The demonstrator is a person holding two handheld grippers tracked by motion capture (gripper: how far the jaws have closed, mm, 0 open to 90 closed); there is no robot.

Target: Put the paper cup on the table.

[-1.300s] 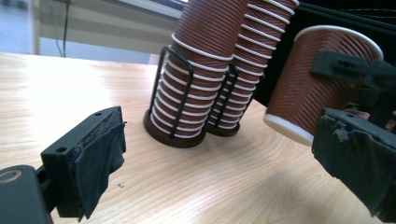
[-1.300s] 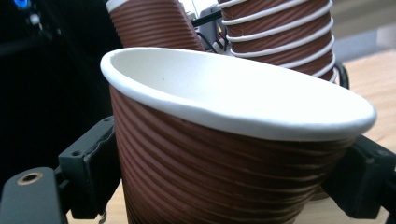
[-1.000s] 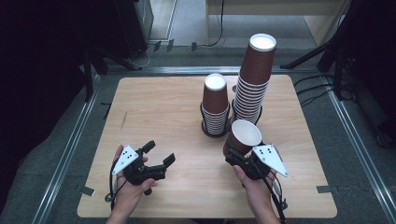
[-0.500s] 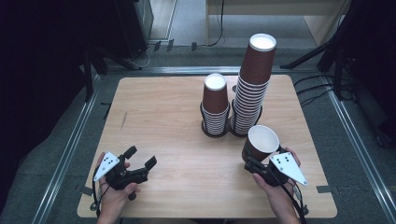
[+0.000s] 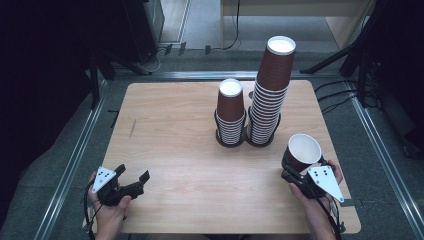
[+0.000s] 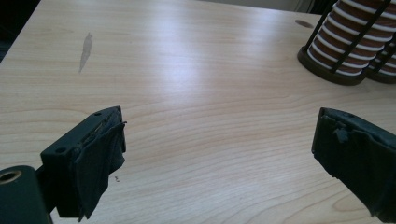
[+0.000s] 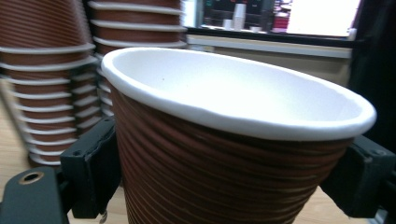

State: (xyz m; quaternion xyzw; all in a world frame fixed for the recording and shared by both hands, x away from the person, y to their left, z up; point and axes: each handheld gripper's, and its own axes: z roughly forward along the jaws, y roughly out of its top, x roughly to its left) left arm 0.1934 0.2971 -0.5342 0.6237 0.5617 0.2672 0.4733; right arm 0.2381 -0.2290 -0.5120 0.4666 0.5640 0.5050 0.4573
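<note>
Your right tongs (image 5: 294, 172), at about 4 o'clock on the surface (image 5: 175, 130), are clamped on a single brown paper cup (image 5: 301, 152); in the right gripper view the two black jaws press against opposite sides of the ribbed cup wall (image 7: 224, 177), and the white-lined mouth tilts up and away from you. The cup appears to be lifted clear of the wood, though its base is hidden behind the jaws. Your left tongs (image 5: 134, 181), at about 7 o'clock near the front edge, stand wide apart and hold nothing; the left gripper view shows bare wood between the padded jaws. Two stacks of cups sit in black wire holders side by side at about 1 o'clock: the shorter stack (image 5: 231, 114) on the left, the taller stack (image 5: 270, 90) touching it or just beside it on the right. The held cup lies at about 5 o'clock from the taller stack, well apart from it.
</note>
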